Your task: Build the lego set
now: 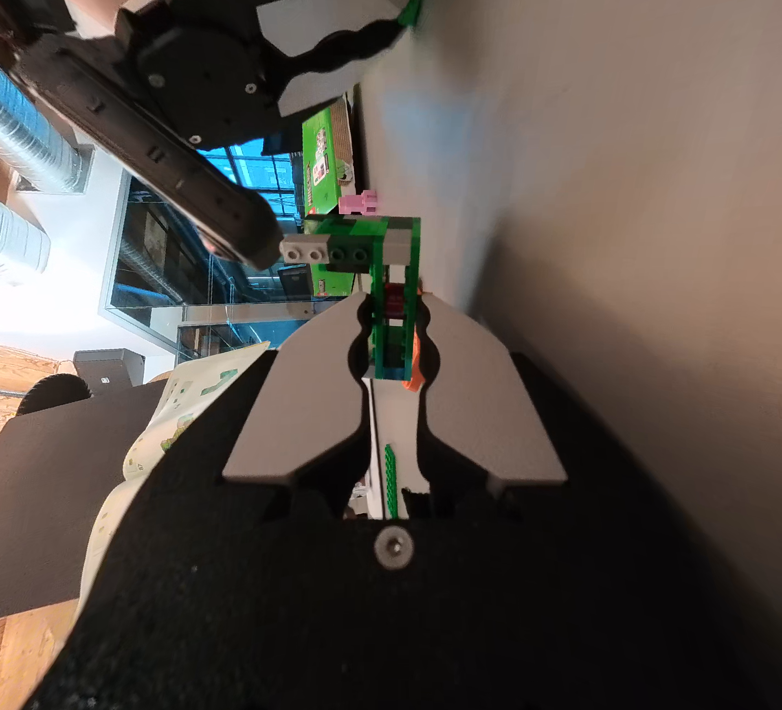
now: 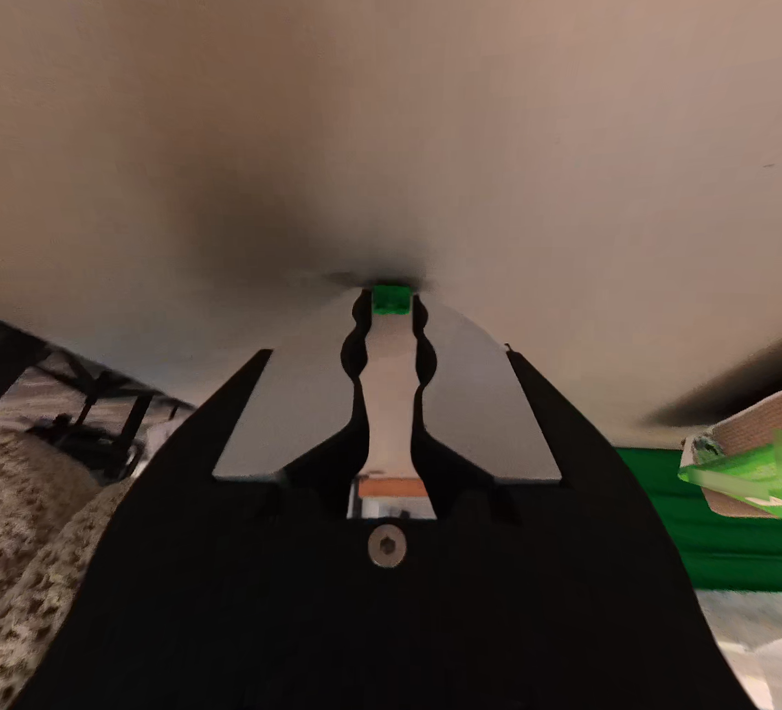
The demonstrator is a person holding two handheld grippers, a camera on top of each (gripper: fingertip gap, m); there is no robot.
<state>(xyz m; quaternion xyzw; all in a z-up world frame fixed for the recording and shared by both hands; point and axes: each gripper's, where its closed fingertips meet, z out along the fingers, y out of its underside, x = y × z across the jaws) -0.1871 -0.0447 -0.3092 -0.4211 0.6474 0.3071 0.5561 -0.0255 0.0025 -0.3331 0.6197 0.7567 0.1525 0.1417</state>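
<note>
Left gripper: the left gripper (image 1: 393, 305) was narrowed onto the part-built lego model (image 1: 391, 266), its jaws pressing the green frame from both sides and holding it clear of the tabletop (image 1: 592, 140).
Right gripper: the right gripper (image 2: 391, 300) was narrowed around a small green brick (image 2: 391, 299) at its tips, down at the tabletop (image 2: 381, 97); whether the brick was fully pinched or only bracketed, I could not tell for certain, though the jaws looked to touch its sides.
Model so far: a green frame with grey and dark grey bricks (image 1: 326, 252) at its far end, a red piece (image 1: 394, 302) inside it, and an orange part (image 1: 417, 355) against one jaw.
Work done: judged partly built; several layers were joined.
Work left: loose parts remained, a green plate (image 1: 391, 478) lying on the tabletop near the left gripper's base and the small green brick under the right gripper, so more steps seemed due.
Step in hand: probably fetching the green brick to add to the held model.
Surroundings: a pink lego figure (image 1: 359, 201) stood just beyond the model, the green set box (image 1: 323, 165) behind it toward the far edge of the tabletop, and the open instruction booklet (image 1: 186, 402) off to the side.
</note>
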